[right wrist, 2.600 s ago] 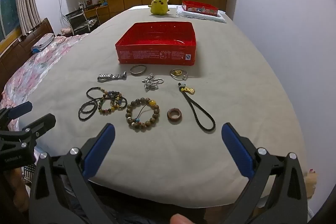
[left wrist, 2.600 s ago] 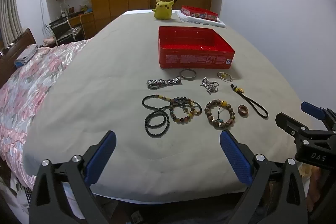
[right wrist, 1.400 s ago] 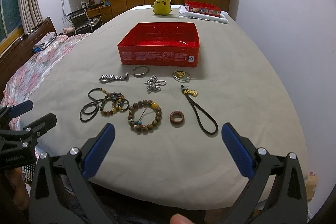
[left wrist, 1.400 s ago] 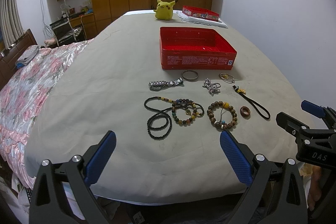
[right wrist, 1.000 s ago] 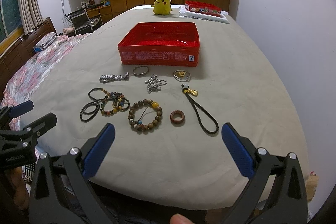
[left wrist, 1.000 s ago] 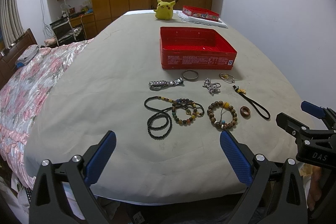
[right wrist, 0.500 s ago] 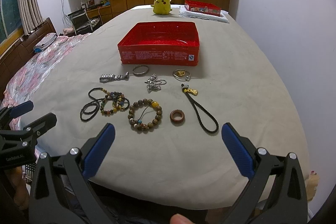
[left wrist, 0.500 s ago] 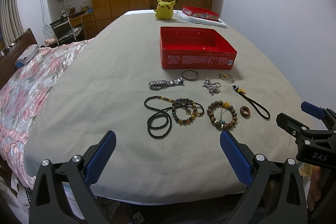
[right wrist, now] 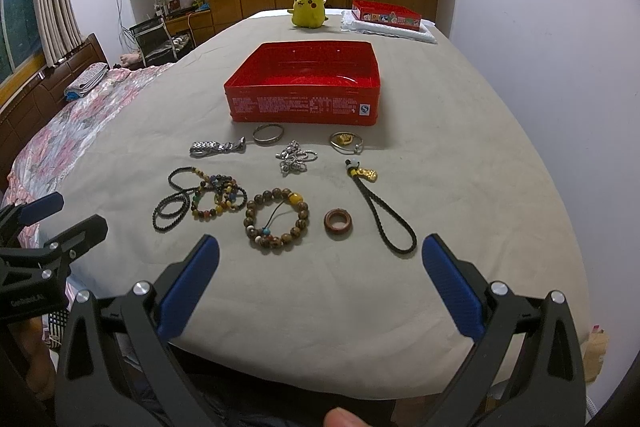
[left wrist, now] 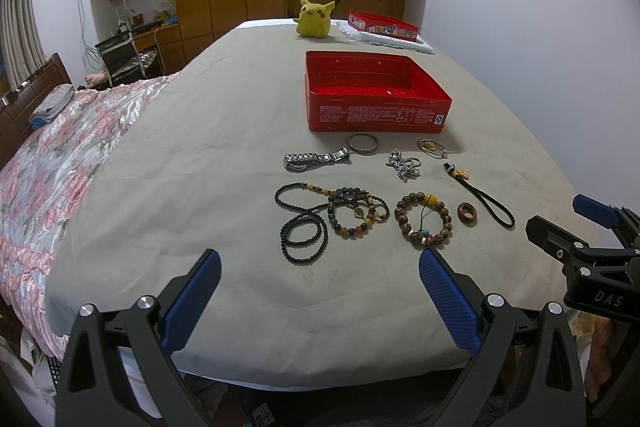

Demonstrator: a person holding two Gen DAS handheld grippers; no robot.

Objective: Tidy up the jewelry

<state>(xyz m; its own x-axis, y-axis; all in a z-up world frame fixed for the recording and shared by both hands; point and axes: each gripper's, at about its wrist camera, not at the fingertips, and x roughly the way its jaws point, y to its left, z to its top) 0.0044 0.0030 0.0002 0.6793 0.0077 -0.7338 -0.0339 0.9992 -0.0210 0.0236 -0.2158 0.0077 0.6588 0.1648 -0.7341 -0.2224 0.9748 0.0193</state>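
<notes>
An open red tin box point(left wrist: 376, 95) point(right wrist: 304, 91) stands on the beige bed cover. In front of it lie a metal watch band point(left wrist: 314, 159), a silver bangle point(left wrist: 362, 143), a silver chain point(left wrist: 404, 165), a gold ring charm point(left wrist: 430, 147), a black bead necklace point(left wrist: 302, 231), a coloured bead bracelet point(left wrist: 354, 213), a brown bead bracelet point(right wrist: 276, 221), a brown ring point(right wrist: 338, 223) and a black braided strap point(right wrist: 386, 215). My left gripper point(left wrist: 320, 301) and right gripper point(right wrist: 320, 285) hang open and empty at the near edge, short of the jewelry.
A yellow plush toy point(left wrist: 314, 19) and a second red tin point(left wrist: 382, 27) on a white cloth sit at the far end. A pink floral quilt point(left wrist: 48, 155) lies to the left. A white wall point(left wrist: 540, 7) runs along the right. Wooden wardrobes stand behind.
Both grippers have held almost still; the view shifted only slightly back from the jewelry. Nothing on the bed moved.
</notes>
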